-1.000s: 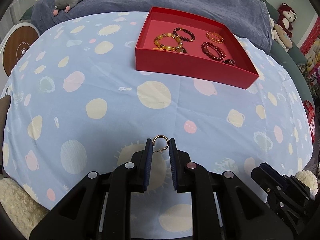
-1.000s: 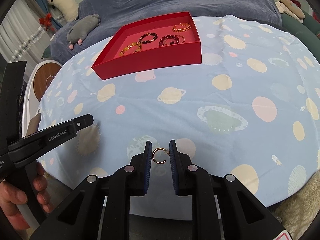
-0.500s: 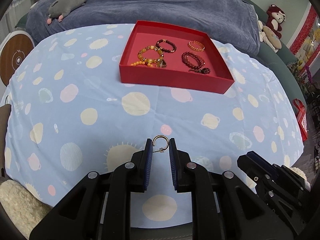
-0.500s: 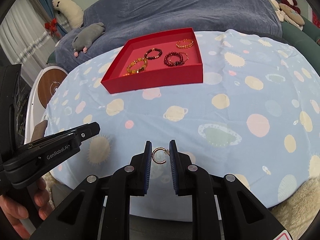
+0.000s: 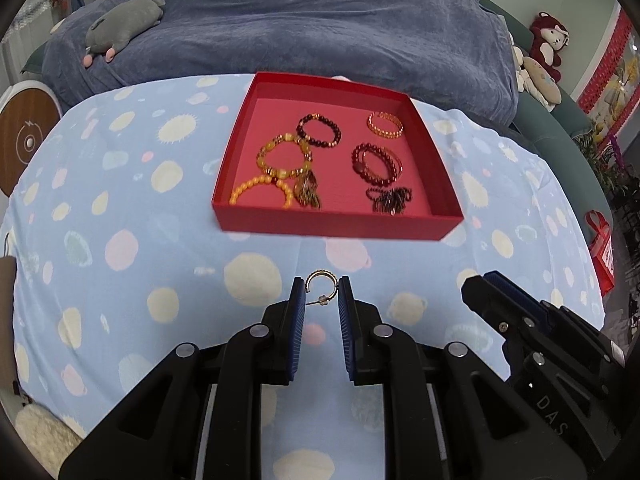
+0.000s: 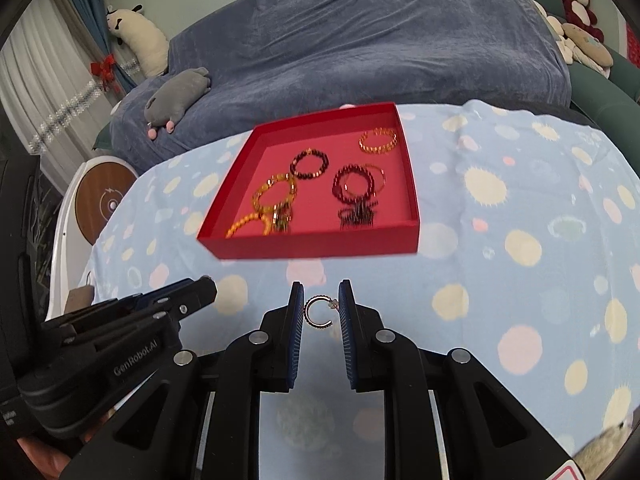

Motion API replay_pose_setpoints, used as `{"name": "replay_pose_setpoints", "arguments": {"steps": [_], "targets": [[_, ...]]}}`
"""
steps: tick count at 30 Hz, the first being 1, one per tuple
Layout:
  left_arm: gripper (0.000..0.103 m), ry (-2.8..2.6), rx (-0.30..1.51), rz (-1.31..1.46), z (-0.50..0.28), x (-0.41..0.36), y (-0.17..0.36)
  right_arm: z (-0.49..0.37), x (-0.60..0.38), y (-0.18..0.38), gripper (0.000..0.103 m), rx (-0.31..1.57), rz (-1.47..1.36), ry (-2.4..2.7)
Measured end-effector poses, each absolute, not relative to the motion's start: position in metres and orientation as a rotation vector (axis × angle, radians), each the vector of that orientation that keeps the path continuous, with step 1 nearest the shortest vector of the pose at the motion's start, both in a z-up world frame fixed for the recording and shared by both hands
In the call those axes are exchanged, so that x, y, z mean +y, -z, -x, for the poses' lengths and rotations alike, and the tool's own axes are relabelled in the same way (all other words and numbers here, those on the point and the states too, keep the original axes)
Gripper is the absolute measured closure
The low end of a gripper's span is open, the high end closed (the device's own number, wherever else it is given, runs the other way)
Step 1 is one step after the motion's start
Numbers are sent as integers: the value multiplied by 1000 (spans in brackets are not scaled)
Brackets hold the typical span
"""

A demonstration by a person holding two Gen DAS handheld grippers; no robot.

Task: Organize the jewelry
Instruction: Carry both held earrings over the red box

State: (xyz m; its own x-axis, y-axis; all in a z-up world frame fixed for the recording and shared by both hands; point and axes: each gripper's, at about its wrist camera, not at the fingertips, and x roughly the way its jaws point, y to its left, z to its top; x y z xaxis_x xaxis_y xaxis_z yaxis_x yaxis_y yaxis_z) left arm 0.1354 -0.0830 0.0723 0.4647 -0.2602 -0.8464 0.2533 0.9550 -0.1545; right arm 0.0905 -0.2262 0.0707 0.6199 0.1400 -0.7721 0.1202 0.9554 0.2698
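A red tray (image 5: 336, 222) (image 6: 312, 246) stands on the blue spotted tablecloth and holds several bead bracelets, yellow (image 5: 282, 156), dark red (image 5: 376, 164) and gold (image 5: 385, 124). My left gripper (image 5: 321, 294) is shut on a small gold hoop earring (image 5: 318, 280) and holds it above the cloth, just short of the tray's near wall. My right gripper (image 6: 321, 310) is shut on a second gold hoop earring (image 6: 318, 314), likewise in front of the tray. Each gripper shows at the edge of the other's view.
A sofa under a blue-grey cover (image 5: 300, 20) lies behind the table, with a grey plush toy (image 5: 124, 28) on it. Plush toys (image 5: 546, 44) sit at the far right. A round wooden device (image 5: 24, 144) stands left of the table.
Both grippers have risen and moved toward the red tray with their earrings held; the tray looks nearer and is seen more from above.
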Motion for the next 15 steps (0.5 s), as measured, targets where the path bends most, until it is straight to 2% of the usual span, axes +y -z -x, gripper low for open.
{"name": "replay_pose_setpoints", "arguments": {"steps": [15], "targets": [[86,298,1021,-23,-229,-110,-68,-194,-249,-68,86,888,-298,9]]}}
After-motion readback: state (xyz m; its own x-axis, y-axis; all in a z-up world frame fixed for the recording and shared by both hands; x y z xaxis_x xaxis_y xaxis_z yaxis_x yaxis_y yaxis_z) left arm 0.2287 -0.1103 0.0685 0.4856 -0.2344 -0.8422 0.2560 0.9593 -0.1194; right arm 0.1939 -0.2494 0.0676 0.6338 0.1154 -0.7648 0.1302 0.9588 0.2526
